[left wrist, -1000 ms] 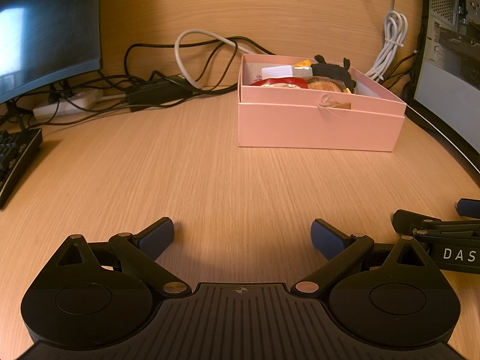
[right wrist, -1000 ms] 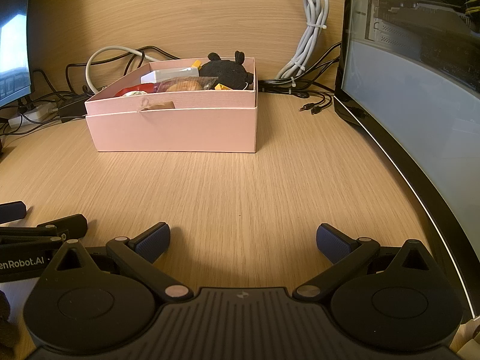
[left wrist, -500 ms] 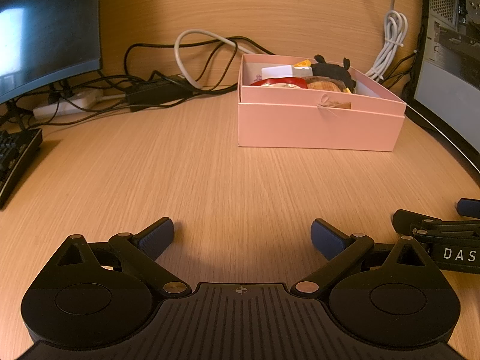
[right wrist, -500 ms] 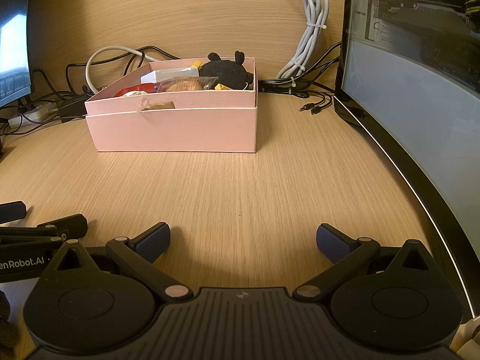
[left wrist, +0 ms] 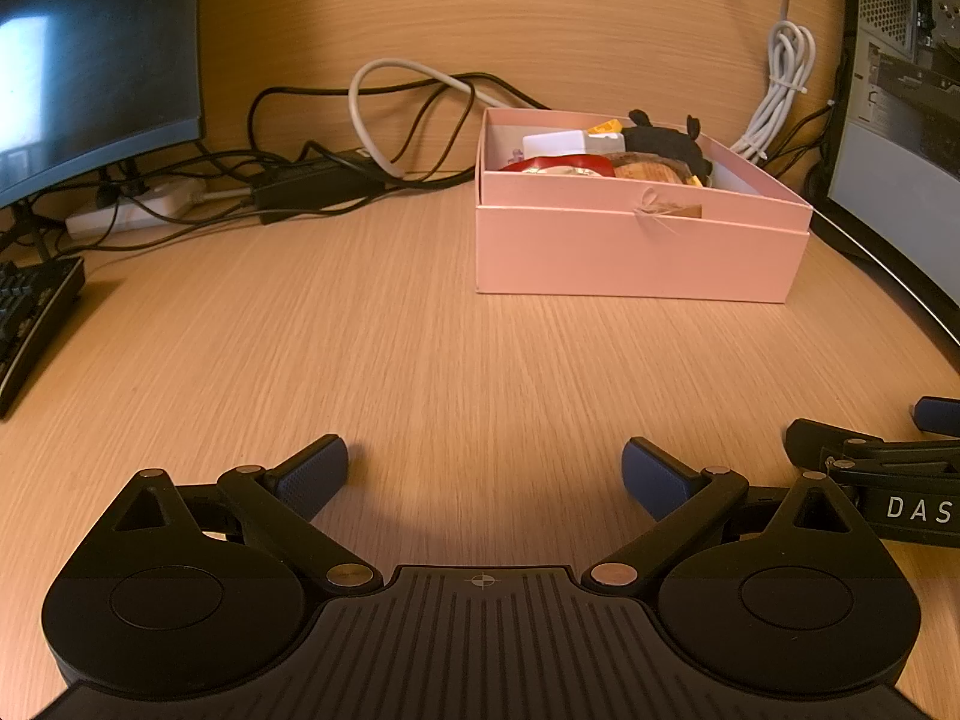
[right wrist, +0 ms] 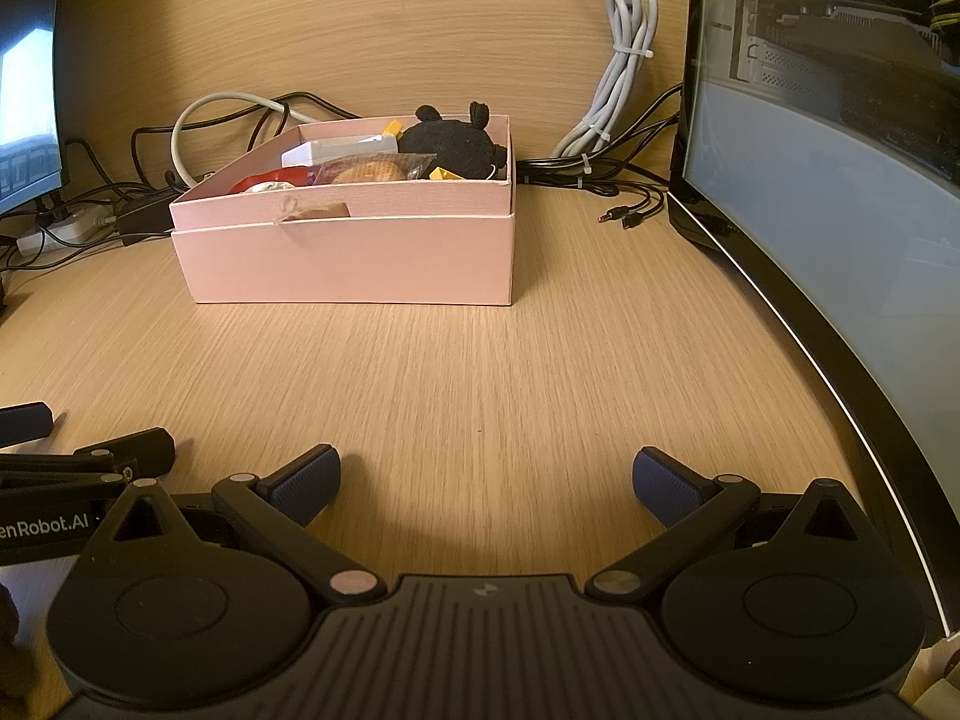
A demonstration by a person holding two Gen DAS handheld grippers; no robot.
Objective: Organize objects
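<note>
A: Both empty? Left gripper (left wrist: 485, 468), right gripper (right wrist: 486, 474)?
B: Yes, jaws wide apart, low over desk (right wrist: 480, 360). Pink box (right wrist: 360, 258), full, at 11 o'clock from right. Approach above its rim.

Box (left wrist: 636, 252) contents were only partly seen over the near wall: the red item (left wrist: 558, 165) and the wrapped snack (right wrist: 372, 171) were cut off by the rim, so neither could be identified. The plush (right wrist: 456, 144) was half hidden behind the snack. The right gripper (left wrist: 936, 450) was clipped by the left view's edge, with its lettering truncated. The keyboard (left wrist: 30, 312) was cropped at the left edge. The small plugs (right wrist: 624, 217) were too small to be told apart.
</note>
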